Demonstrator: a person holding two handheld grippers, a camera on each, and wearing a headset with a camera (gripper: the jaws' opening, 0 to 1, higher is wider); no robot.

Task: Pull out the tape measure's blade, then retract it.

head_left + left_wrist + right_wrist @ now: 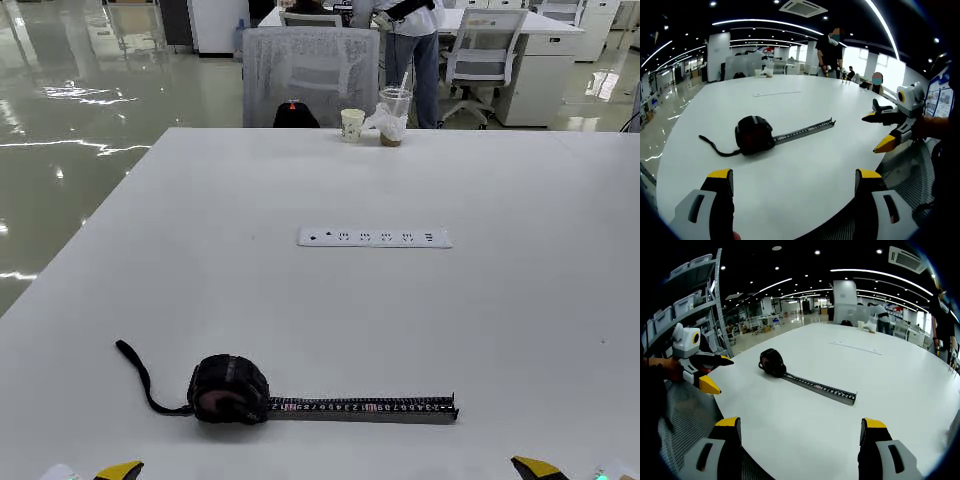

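Head view: the tape measure (229, 389) is laid near the table's (420, 310) front edge, its blade (365, 407) drawn out rightward. The left gripper (794, 176) and right gripper (800, 422) are held wide and empty. The tape measure is best pinned while the blade is eased home.

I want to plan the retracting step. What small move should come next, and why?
Probably bring the left tool forward to the black case, which lies on its side. The blade is already pulled out along the table, and this tool and the right tool are open and empty.
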